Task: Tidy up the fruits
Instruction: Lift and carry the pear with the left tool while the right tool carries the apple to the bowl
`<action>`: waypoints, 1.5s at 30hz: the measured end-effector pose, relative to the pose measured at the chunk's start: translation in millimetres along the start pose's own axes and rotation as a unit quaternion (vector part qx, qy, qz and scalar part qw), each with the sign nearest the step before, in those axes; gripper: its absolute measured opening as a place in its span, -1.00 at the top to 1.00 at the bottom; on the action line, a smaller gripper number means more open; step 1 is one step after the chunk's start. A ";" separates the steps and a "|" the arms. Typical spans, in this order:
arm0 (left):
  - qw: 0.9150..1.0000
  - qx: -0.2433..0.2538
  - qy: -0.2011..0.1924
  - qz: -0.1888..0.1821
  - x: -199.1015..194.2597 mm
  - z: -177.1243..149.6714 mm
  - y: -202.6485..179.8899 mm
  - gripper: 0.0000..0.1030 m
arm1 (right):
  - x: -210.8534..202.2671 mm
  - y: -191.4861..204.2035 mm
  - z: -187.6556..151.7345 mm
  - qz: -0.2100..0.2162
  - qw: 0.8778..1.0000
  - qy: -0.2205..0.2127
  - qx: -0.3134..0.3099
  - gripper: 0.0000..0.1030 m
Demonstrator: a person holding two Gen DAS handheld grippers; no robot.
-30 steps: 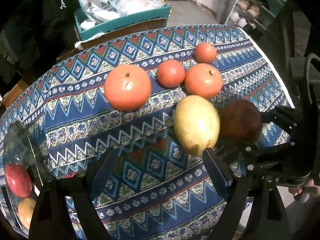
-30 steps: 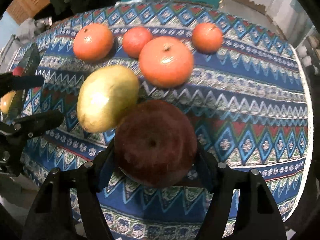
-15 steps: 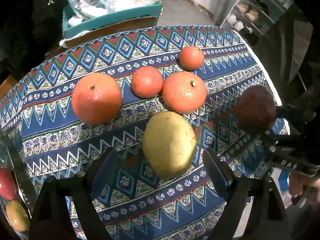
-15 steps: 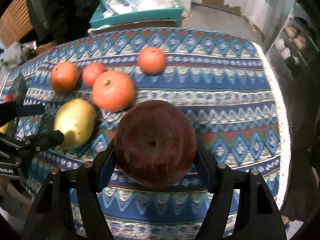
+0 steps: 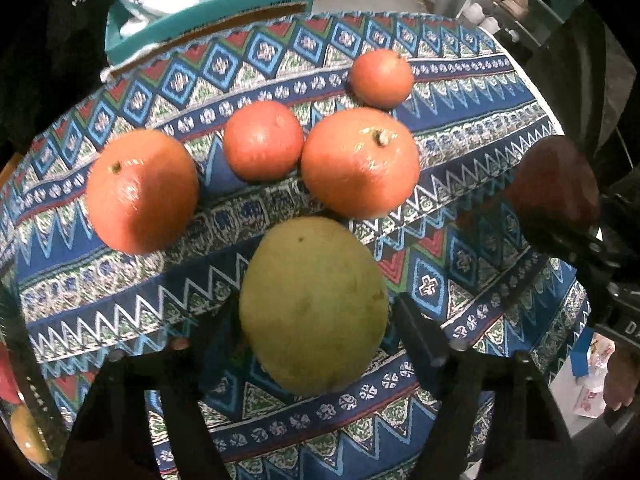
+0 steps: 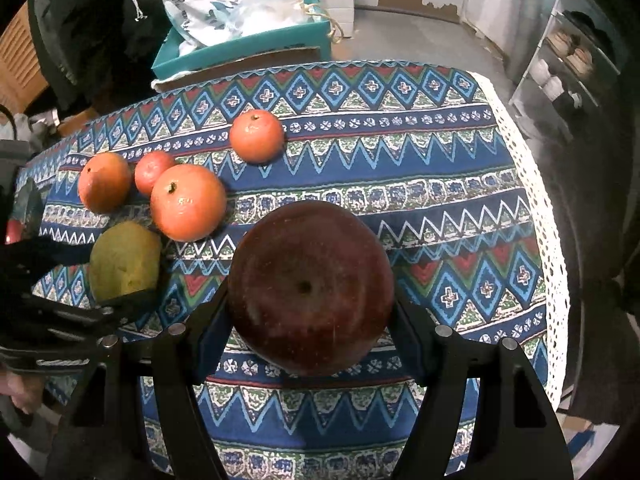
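Observation:
A yellow-green mango (image 5: 314, 308) lies on the patterned tablecloth (image 5: 460, 280). My left gripper (image 5: 316, 328) straddles it from above, its jaws closing, and both pads touch the mango's sides. The mango (image 6: 124, 264) also shows in the right wrist view, under the left gripper's fingers (image 6: 100, 312). My right gripper (image 6: 312, 312) is shut on a dark red apple (image 6: 310, 292), held above the cloth. That apple (image 5: 556, 184) hangs at the right edge of the left wrist view. Several oranges (image 5: 360, 162) sit behind the mango.
A glass bowl (image 5: 28, 364) holding a red and a yellow fruit stands at the table's left edge. A teal box (image 6: 240, 48) with bags lies beyond the far edge. The cloth's lace border (image 6: 548, 216) marks the right edge. A shelf (image 6: 568, 64) stands at the back right.
My left gripper has come over and down onto the mango, and its jaws have narrowed around it. The right gripper has carried the apple up and off to the right.

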State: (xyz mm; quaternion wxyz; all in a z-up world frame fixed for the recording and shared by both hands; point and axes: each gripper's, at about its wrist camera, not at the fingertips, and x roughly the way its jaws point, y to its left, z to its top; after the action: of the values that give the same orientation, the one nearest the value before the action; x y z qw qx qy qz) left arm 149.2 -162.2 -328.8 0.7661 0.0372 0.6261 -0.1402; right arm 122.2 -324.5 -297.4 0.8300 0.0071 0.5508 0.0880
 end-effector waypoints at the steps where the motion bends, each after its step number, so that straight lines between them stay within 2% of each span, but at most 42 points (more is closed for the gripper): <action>1: 1.000 -0.007 0.000 -0.005 2.2 -0.7 2.2 -0.36 | 0.8 0.8 -0.2 0.002 1.000 0.001 -0.001 -0.38; 6: 0.999 -0.024 -0.006 -0.028 5.8 -2.0 10.9 -0.27 | 5.2 3.5 -0.5 0.005 1.000 0.006 -0.003 -0.38; 14: 0.999 -0.017 -0.019 -0.039 2.5 -2.3 19.6 -0.27 | 8.8 10.3 -0.6 0.009 1.000 0.007 -0.011 -0.38; 22: 0.999 -0.010 -0.048 -0.019 -13.3 -18.3 23.1 -0.26 | 1.9 18.0 1.7 0.017 1.000 -0.008 -0.020 -0.38; 27: 0.997 0.007 -0.072 -0.007 -33.8 -25.9 24.3 -0.26 | -7.8 21.3 5.7 0.020 0.999 -0.022 -0.023 -0.38; 45: 0.986 0.024 -0.166 -0.008 -135.4 -37.2 19.4 -0.26 | -74.3 44.1 23.4 0.031 0.995 -0.090 -0.032 -0.38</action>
State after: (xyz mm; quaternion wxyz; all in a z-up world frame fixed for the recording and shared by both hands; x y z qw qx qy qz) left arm 95.1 -112.2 -207.8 0.8571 0.0267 0.4873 -0.1652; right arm 109.5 -290.5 -215.6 0.8731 0.0055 0.4699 0.1298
